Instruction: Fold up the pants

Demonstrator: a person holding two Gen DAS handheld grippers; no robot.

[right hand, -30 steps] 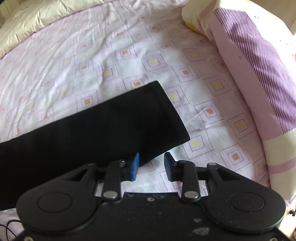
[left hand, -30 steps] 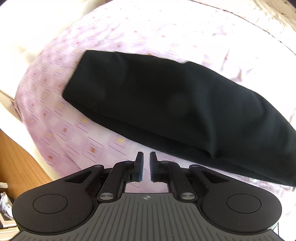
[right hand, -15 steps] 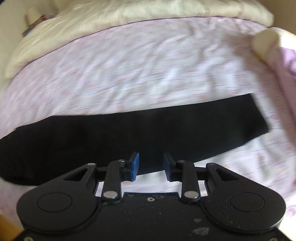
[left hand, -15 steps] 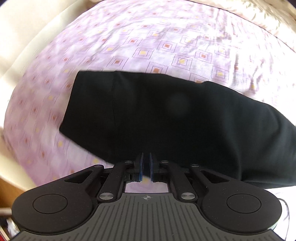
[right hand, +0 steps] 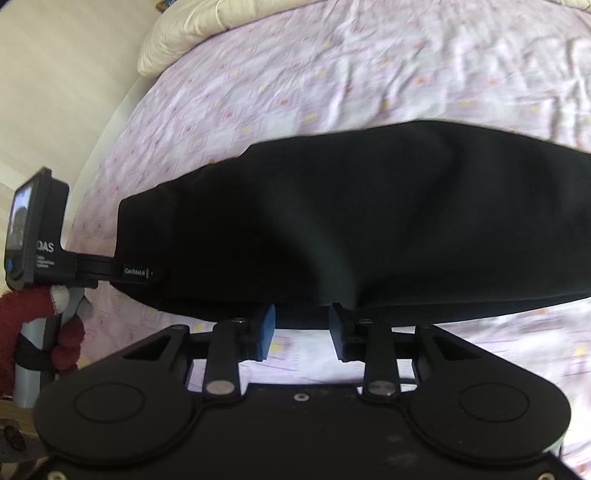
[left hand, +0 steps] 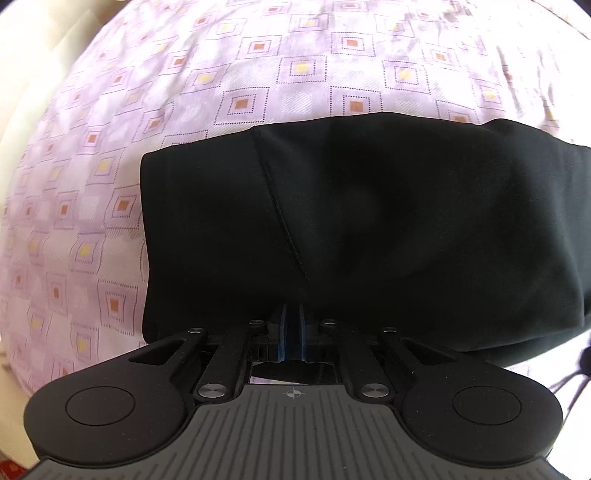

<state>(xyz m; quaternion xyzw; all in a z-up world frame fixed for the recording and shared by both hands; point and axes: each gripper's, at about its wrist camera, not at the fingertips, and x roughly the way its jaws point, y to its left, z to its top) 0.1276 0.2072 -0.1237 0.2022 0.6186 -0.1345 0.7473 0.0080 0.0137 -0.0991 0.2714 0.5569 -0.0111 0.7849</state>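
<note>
Black pants [left hand: 369, 221] lie folded lengthwise in a long strip on a lilac bed sheet [left hand: 258, 92] with square prints. In the left wrist view my left gripper [left hand: 291, 314] sits at the near edge of the pants' left end, jaws nearly closed with a thin gap, nothing clearly between them. In the right wrist view the pants [right hand: 369, 221] stretch across, and my right gripper [right hand: 301, 317] is open at their near edge, the fabric just above its tips. The left gripper's body [right hand: 37, 240] shows at the far left, against the pants' end.
A cream duvet [right hand: 192, 26] lies bunched at the far side of the bed. The bed's left edge and a pale wall [right hand: 55, 92] are beside the pants' end. A hand in a red and grey glove [right hand: 51, 317] holds the left gripper's handle.
Both grippers have moved in close to the pants' near edge. The right gripper swung left from the hem end toward the middle. The left gripper stayed nearly closed.
</note>
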